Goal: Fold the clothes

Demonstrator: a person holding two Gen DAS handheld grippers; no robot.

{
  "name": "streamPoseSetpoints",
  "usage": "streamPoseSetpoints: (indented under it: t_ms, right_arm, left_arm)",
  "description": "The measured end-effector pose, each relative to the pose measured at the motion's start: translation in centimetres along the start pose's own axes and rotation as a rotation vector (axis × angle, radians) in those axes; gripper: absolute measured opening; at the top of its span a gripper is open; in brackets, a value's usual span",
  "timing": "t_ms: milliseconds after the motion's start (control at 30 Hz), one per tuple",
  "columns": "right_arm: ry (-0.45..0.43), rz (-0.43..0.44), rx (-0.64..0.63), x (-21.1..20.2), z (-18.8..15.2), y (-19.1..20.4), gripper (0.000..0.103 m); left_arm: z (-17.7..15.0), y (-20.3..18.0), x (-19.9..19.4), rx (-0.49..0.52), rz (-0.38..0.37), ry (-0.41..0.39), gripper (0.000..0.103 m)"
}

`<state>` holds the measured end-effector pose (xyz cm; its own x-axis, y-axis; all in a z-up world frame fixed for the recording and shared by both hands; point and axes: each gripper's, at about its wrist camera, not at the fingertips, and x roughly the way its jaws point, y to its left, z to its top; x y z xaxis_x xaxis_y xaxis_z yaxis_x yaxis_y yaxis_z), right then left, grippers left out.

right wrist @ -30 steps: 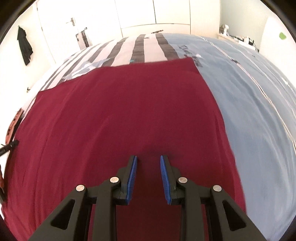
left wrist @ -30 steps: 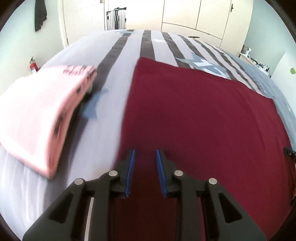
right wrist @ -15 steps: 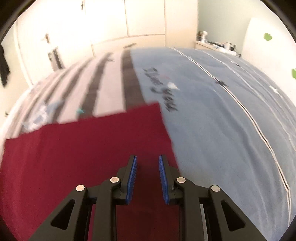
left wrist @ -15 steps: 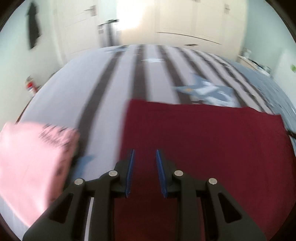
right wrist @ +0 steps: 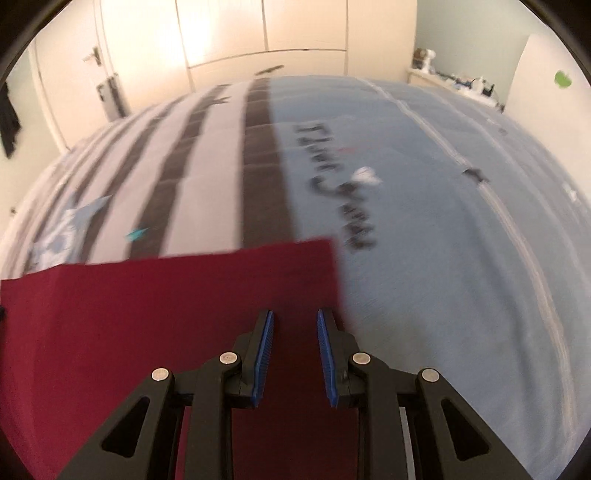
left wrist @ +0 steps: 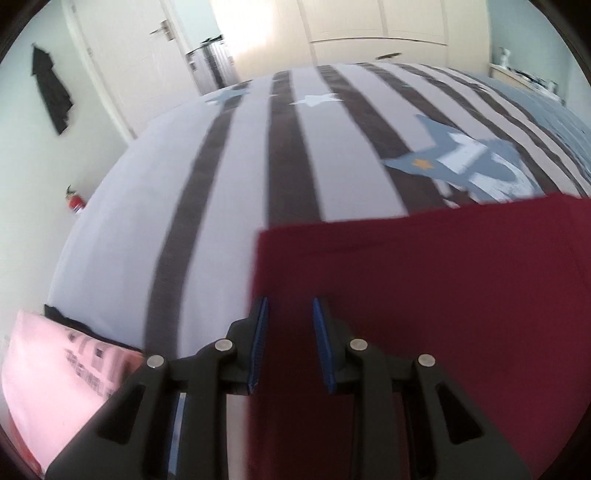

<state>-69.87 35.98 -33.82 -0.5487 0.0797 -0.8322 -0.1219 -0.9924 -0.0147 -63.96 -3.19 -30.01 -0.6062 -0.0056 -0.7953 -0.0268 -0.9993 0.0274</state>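
A dark red cloth (left wrist: pixel 424 295) lies spread on the striped bed cover (left wrist: pixel 240 166). My left gripper (left wrist: pixel 290 301) is at the cloth's left edge, a short way behind its far left corner. Its fingers stand a narrow gap apart with red fabric filling the gap. In the right wrist view the same red cloth (right wrist: pixel 166 314) ends at a far right corner on the blue part of the bed cover (right wrist: pixel 424 240). My right gripper (right wrist: pixel 294 313) sits just inside that right edge, fingers equally close together on red fabric. Both views are blurred.
A folded pink garment (left wrist: pixel 55 376) with dark print lies at the near left of the bed. A red fire extinguisher (left wrist: pixel 75 199) stands by the left wall. White wardrobe doors (right wrist: pixel 303 26) close off the far end, and a cluttered shelf (right wrist: pixel 461 81) is at the far right.
Both grippers have travelled forward over the bed, so the red cloth's far edge now lies much closer to the fingertips. The pink garment has dropped toward the lower left. The finger gaps look unchanged.
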Motion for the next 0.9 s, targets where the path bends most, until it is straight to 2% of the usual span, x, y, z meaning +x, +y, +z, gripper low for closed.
streamPoseSetpoints:
  t_ms: [133, 267, 333, 533, 733, 833, 900]
  right_arm:
    - [-0.040, 0.031, 0.010, -2.6, 0.2, -1.9, 0.021]
    - [-0.087, 0.122, -0.044, -8.4, -3.5, -2.0, 0.022]
    - [-0.110, 0.150, -0.070, -12.1, -7.0, -1.9, 0.024]
    - [-0.071, 0.185, -0.022, -19.4, -18.6, -2.7, 0.024]
    - [-0.017, 0.116, 0.053, -24.6, -28.7, -3.3, 0.025]
    - [0.021, 0.067, 0.095, -25.8, -32.2, -4.3, 0.038]
    - [0.037, 0.049, 0.104, -26.2, -33.8, -5.2, 0.040]
  left_arm:
    - [-0.2, 0.3, -2.0, -0.005, -0.021, -0.015, 0.024]
    - [-0.8, 0.5, -4.1, -0.010, -0.042, -0.026, 0.024]
    - [-3.7, 0.1, -6.5, -0.015, -0.051, -0.014, 0.024]
    - [-12.4, -1.1, -13.6, -0.030, -0.079, 0.024, 0.024]
    - [-20.1, -2.0, -20.0, -0.058, -0.086, 0.071, 0.024]
    - [-22.6, -3.0, -21.7, -0.063, -0.073, 0.087, 0.024]
    - [-23.9, -3.6, -22.7, -0.066, -0.065, 0.098, 0.024]
